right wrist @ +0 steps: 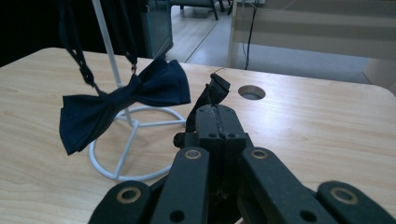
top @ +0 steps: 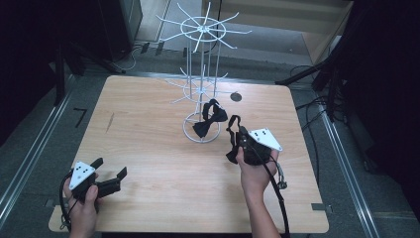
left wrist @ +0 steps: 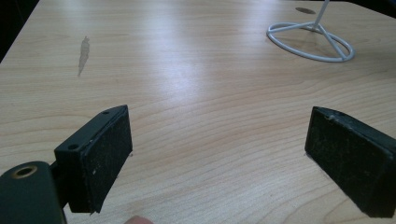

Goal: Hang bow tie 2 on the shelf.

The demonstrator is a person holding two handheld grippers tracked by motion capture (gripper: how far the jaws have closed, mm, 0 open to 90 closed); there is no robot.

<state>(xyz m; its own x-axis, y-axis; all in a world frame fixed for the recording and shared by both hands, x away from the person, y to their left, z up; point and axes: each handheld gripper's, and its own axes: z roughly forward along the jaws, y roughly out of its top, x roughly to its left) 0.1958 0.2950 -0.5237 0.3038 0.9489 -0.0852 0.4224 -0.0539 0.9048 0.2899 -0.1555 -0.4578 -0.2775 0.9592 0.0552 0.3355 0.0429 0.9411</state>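
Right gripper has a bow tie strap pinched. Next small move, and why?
Probably lift the right gripper toward a free arm of the white wire rack. It is shut on the second bow tie's strap, another bow tie already hangs on the rack, and the left gripper is open and idle.

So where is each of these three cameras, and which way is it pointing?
High view: above the person's side, looking forward and down on the table; both forearms show, with the left gripper and the right gripper.
Left gripper view: rides the left gripper, looking low across bare wood; its two fingers stand wide apart.
Right gripper view: rides the right gripper, whose fingers are shut on a black strap, facing the hanging bow tie.
Shared: all three show the white wire rack base.
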